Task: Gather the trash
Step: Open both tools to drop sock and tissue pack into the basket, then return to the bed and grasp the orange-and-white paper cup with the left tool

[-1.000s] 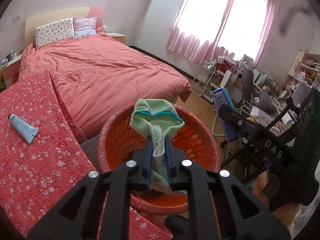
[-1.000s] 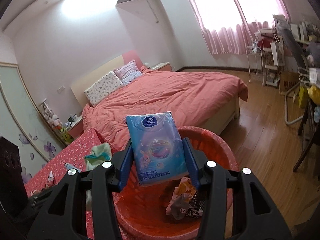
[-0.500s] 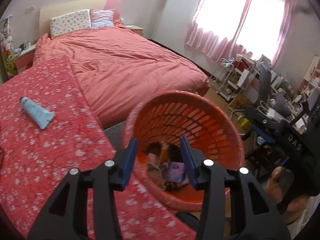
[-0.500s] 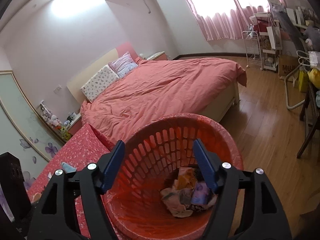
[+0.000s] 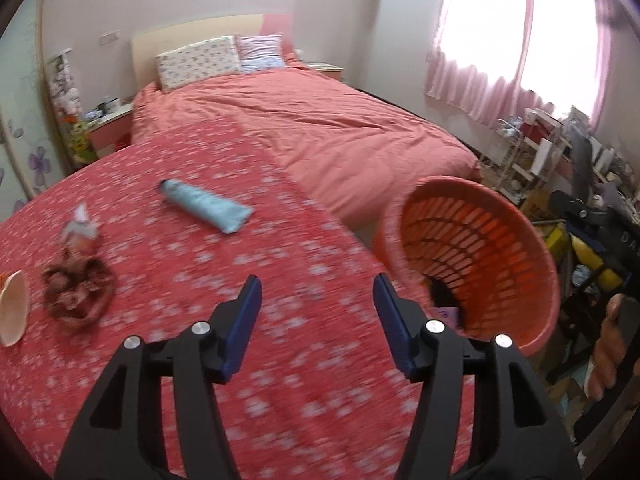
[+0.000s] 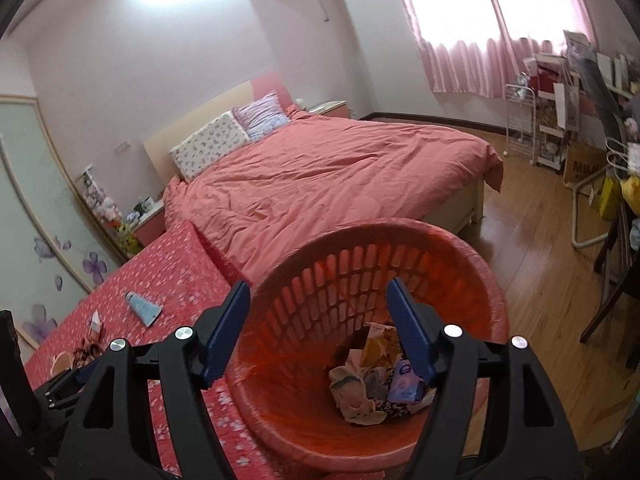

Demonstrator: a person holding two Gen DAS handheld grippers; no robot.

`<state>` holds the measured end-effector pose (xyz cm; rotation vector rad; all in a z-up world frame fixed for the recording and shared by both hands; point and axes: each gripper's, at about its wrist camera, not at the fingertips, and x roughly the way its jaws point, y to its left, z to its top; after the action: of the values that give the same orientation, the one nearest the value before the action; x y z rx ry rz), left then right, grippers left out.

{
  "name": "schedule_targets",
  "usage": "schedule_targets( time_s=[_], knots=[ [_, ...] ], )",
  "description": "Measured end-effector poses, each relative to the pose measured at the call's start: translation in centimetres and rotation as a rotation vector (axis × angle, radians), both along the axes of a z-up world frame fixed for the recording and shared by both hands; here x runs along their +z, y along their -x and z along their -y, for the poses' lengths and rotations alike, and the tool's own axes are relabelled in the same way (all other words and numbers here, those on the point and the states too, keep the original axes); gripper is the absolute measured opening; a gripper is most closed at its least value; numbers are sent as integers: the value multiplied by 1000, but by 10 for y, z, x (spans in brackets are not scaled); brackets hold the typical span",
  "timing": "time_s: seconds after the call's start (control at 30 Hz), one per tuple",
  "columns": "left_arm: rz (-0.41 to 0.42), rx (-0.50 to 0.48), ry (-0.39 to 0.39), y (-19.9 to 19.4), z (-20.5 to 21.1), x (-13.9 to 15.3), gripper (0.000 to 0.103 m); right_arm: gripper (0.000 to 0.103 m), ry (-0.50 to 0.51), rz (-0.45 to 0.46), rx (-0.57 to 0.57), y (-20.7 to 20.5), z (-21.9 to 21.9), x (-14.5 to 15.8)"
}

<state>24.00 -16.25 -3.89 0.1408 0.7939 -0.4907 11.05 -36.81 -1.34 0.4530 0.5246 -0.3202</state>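
**Both grippers empty, trash piled in the orange basket**

Over the red floral tablecloth (image 5: 192, 280) the left gripper (image 5: 316, 312) hangs with its blue-padded jaws spread wide and nothing between them. On the cloth ahead of it lies a pale blue tube (image 5: 208, 206), cap end pointing away; farther left sit a small crumpled wrapper (image 5: 80, 228), a brown scrunchie-like ring (image 5: 76, 288) and, at the picture's edge, a pale dish (image 5: 12, 308). These four lie apart from one another. The view is blurred, so finer detail is hard to read.

The orange basket (image 5: 480, 256) stands just beside the table's right edge, between table and bed (image 5: 340, 136). Above its mouth the right gripper (image 6: 318, 322) is held — jaws likewise wide apart, gripping nothing. At the basket's bottom rests a heap of collected trash (image 6: 376, 380): crumpled pale cloth, a yellow-printed wrapper and a blue-and-purple tissue pack (image 6: 406, 382), all touching.

From the right wrist view the blue tube shows again on the cloth, well left of the basket — with the wrapper and scrunchie nearer the table's left end.
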Motion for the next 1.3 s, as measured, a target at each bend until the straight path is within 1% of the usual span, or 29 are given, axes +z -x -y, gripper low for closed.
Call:
schedule_targets(
  time_s=[0.2, 0.3, 0.4, 0.53, 0.7, 0.77, 0.83, 0.93, 1.1, 1.3],
  knots=[
    [-6, 107, -5, -8, -54, 1, 58, 70, 46, -10, 69, -9, -29, 6],
    [-5, 172, -6, -11, -83, 0, 59, 70, 56, -20, 102, -14, -43, 5],
    [14, 235, -17, -12, -113, 2, 62, 70, 59, -30, 142, -21, -60, 4],
    [39, 362, -42, -16, -165, 3, 65, 70, 82, -45, 197, -32, -88, 3],
    [54, 554, -82, -27, -236, -2, 65, 70, 90, -69, 266, -45, -121, -3],
    [48, 613, -91, -32, -258, -6, 64, 70, 94, -80, 290, -50, -134, -6],
    [35, 646, -94, -37, -274, -9, 63, 70, 98, -92, 312, -54, -147, -7],
    [20, 659, -105, -45, -284, -14, 61, 70, 106, -106, 338, -58, -162, -9],
    [13, 667, -131, -56, -288, -18, 56, 70, 121, -121, 368, -64, -182, -11],
    [-11, 698, -125, -70, -297, -20, 46, 70, 130, -130, 382, -66, -190, -12]
  ],
)
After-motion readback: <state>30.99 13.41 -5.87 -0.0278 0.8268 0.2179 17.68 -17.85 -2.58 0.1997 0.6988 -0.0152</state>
